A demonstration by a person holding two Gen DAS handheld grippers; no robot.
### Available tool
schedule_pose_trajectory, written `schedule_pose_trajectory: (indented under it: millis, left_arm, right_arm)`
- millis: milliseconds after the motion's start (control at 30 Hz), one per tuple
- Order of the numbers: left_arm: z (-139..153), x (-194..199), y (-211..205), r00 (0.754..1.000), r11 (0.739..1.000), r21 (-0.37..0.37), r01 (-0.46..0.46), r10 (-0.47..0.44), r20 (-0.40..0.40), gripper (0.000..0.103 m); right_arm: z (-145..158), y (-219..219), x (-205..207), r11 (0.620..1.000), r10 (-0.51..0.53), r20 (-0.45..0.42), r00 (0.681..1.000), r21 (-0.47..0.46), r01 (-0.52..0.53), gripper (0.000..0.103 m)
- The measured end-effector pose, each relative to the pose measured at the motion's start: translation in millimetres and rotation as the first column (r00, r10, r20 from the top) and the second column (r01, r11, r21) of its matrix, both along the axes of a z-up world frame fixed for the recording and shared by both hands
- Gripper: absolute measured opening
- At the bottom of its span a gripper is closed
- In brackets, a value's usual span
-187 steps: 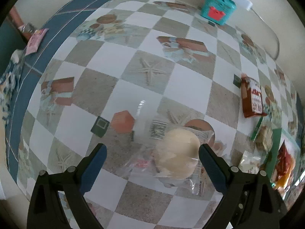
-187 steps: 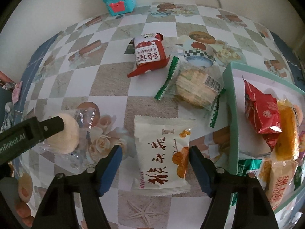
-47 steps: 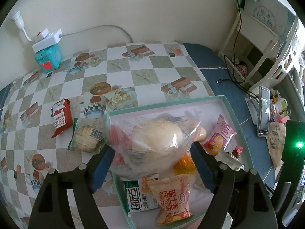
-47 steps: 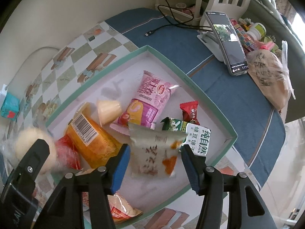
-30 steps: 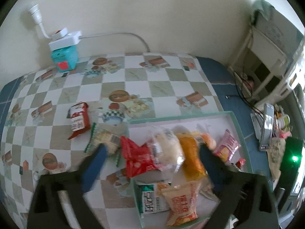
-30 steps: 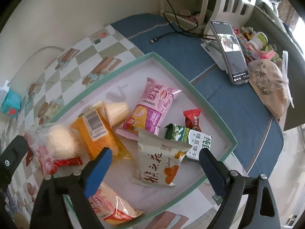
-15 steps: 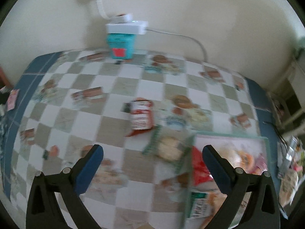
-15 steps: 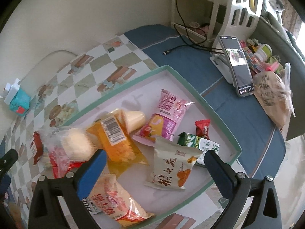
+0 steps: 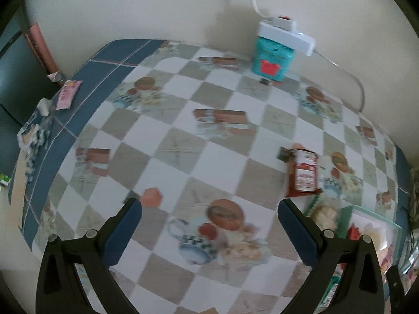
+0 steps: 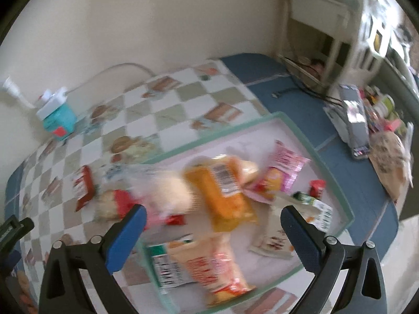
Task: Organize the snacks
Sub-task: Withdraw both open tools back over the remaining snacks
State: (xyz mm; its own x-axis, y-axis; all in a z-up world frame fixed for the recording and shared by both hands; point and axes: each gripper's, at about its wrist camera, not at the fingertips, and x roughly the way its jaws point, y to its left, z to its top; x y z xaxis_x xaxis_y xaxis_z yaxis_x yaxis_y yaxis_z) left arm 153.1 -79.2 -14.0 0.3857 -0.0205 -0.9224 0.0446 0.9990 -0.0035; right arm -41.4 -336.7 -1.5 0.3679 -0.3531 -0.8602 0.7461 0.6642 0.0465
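Observation:
My left gripper (image 9: 209, 216) is open and empty above the checkered tablecloth. A red snack packet (image 9: 303, 174) and a green-edged cracker packet (image 9: 323, 213) lie on the cloth to its right, beside the green-rimmed tray (image 9: 348, 216). My right gripper (image 10: 213, 221) is open and empty above the tray (image 10: 301, 133). In the tray lie the clear-bagged bun (image 10: 170, 192), an orange packet (image 10: 222, 193), a pink packet (image 10: 285, 168), the white packet (image 10: 272, 243) and several others. The red packet (image 10: 83, 185) and cracker packet (image 10: 106, 205) show left of the tray.
A teal box (image 9: 272, 59) with a white power strip (image 9: 285, 35) stands at the wall. Pink wrappers (image 9: 68, 94) lie at the table's far left edge. A phone on a stand (image 10: 353, 123), a brown bag (image 10: 390, 157) and a white shelf (image 10: 327, 18) are right of the tray.
Both grippers have let go of their packets, the bun and the white packet, in the tray. The left gripper has swung left over the table; the right has pulled back and turned left.

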Motion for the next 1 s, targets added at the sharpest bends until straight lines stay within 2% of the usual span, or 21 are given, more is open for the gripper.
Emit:
schedule_pose_trajectory:
  millis: [367,633,800,1000]
  left_arm:
    - [8.1,1.2,46.3,0.997,0.997,-0.012,-0.071,0.071,0.004,0.103]
    - [4.7,7.6,61.2,0.996,0.995,-0.047,-0.09,0.09,-0.01,0.103]
    - [8.4,13.1,57.4,0.998,0.997,-0.057,-0.059,0.061,0.018,0.103]
    - [3.7,21.1,38.3,0.999,0.999,-0.032,0.005,-0.004,0.035,0.103]
  right_arm:
    - [4.2,54.2,36.1,0.989,0.135,-0.017,0.991,-0.052,-0.135,0.103]
    - [-3.9,79.3,56.5,0.975,0.216,-0.023,0.976,-0.041,-0.217,0.103]
    - [-11.2,82.4,67.5,0.972,0.233,-0.027,0.972,-0.028,-0.233,0.103]
    - [-16.0,75.2,78.6,0.975,0.222,-0.005,0.975,0.012,-0.222,0.103]
